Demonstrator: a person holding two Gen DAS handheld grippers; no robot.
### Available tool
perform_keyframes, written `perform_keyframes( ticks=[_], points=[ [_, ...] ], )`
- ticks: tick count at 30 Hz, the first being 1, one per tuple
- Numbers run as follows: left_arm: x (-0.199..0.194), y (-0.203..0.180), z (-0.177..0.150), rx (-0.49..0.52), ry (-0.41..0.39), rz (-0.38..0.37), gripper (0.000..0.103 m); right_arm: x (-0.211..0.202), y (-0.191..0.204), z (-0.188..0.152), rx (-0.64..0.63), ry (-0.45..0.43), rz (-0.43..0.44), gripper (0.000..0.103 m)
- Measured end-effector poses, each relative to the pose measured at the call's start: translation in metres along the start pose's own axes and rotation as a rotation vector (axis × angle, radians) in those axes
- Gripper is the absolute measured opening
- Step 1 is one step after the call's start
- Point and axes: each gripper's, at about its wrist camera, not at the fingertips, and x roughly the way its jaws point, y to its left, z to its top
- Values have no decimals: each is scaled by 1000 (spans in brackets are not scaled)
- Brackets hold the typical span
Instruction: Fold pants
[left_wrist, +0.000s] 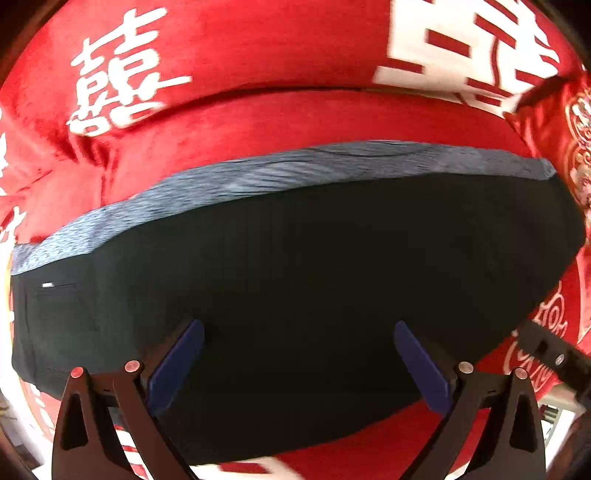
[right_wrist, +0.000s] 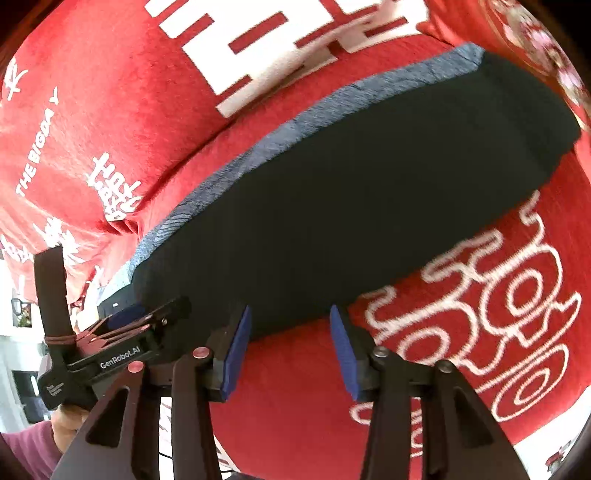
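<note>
The black pants (left_wrist: 295, 280) lie folded flat on a red cushion, with a grey-blue waistband (left_wrist: 258, 181) along the far edge. My left gripper (left_wrist: 299, 347) is open above the near part of the pants, holding nothing. In the right wrist view the pants (right_wrist: 351, 184) stretch from lower left to upper right. My right gripper (right_wrist: 290, 332) is open at the pants' near edge, holding nothing. The left gripper (right_wrist: 125, 332) shows at the left of the right wrist view, over the pants' left end.
The red sofa cover (left_wrist: 295, 118) with white characters rises behind the pants as a backrest. A red embroidered pillow (left_wrist: 576, 147) sits at the right. The cushion's front (right_wrist: 498, 314) bears white swirl patterns. A hand in a pink sleeve (right_wrist: 33, 446) holds the left gripper.
</note>
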Motion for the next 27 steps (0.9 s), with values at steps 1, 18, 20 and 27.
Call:
perform_keyframes(
  ticks=[1, 18, 20, 27],
  points=[
    [0, -8, 0, 6, 5, -5, 103, -1, -4, 0, 9, 3, 4, 49],
    [11, -73, 10, 29, 53, 72, 103, -38, -83, 10, 122, -20, 14, 50],
    [14, -72, 12, 2, 63, 62, 103, -44, -94, 19, 148, -50, -3, 50],
    [13, -77, 7, -32, 66, 77, 103, -54, -139, 66, 237, -138, -114, 49]
  ],
)
